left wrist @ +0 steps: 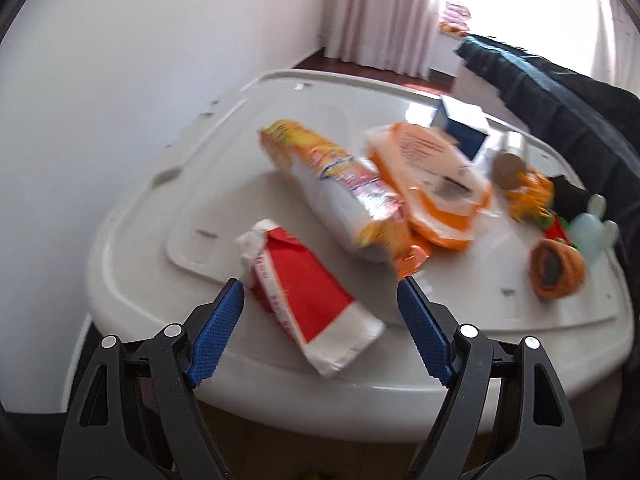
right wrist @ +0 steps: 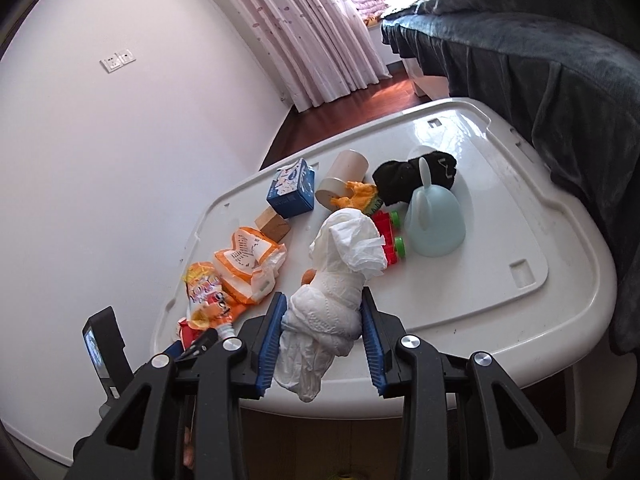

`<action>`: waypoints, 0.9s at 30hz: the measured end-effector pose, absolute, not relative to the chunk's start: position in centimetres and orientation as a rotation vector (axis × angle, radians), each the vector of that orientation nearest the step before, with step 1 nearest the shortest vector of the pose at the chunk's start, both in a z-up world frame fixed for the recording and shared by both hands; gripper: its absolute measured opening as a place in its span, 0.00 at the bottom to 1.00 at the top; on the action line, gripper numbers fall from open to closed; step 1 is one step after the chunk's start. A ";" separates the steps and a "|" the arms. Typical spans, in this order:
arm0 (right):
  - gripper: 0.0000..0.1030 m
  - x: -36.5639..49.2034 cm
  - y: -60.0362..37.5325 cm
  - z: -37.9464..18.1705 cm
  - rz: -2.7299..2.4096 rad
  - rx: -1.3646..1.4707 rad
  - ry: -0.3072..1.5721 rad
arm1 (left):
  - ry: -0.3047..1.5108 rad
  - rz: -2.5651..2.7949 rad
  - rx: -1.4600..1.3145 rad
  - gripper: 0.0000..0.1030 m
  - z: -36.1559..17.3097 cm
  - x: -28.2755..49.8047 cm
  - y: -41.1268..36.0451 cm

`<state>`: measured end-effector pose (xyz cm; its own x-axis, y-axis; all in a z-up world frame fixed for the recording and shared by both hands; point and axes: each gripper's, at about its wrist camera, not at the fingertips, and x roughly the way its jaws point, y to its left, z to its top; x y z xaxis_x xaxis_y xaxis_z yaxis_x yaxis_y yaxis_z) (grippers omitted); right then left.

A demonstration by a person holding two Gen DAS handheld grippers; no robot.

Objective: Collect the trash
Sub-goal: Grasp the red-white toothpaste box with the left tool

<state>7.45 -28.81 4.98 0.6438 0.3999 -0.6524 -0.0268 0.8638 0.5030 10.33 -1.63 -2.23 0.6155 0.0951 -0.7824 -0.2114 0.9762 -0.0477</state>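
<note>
White crumpled tissue wad (right wrist: 344,280) pinched between blue fingers (right wrist: 269,340) of right gripper (right wrist: 322,334), hanging over near edge of white counter (right wrist: 500,280). Red-and-white packet (left wrist: 308,296) seen lying between spread fingers (left wrist: 218,332) of left gripper (left wrist: 320,332), not touched. Orange snack wrapper (left wrist: 344,184) and orange-white bag (left wrist: 436,176) seen just behind. Writing blurred, cannot be read. Blue carton (right wrist: 291,190) seen farther back.

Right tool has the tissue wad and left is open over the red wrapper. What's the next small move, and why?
Probably ease the left tool forward and down, then close on the red and white wrapper. Its jaws stand wide open with the wrapper lying flat between them on the white lid, while the right tool is shut on the white tissue wad.
</note>
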 end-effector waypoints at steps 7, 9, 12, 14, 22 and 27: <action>0.36 7.8 -28.6 4.6 0.254 0.483 0.858 | 0.861 0.150 -0.136 0.58 -3.1 9.2 -0.9; 0.36 7.9 -28.4 4.4 0.254 0.483 0.868 | 0.856 0.153 -0.122 0.40 -3.0 9.2 -0.9; 0.36 8.0 -28.2 4.3 0.252 0.477 0.876 | 0.847 0.160 -0.090 0.10 -2.8 8.7 -0.8; 0.36 8.0 -28.0 4.3 0.254 0.464 0.872 | 0.851 0.149 -0.100 0.09 -2.7 8.5 -0.7; 0.36 7.8 -26.4 4.3 0.267 0.400 0.877 | 0.834 0.115 -0.121 0.07 -1.7 8.0 -0.5; 0.36 7.6 -26.5 4.4 0.273 0.390 0.871 | 0.792 0.049 -0.147 0.07 0.8 5.5 -0.3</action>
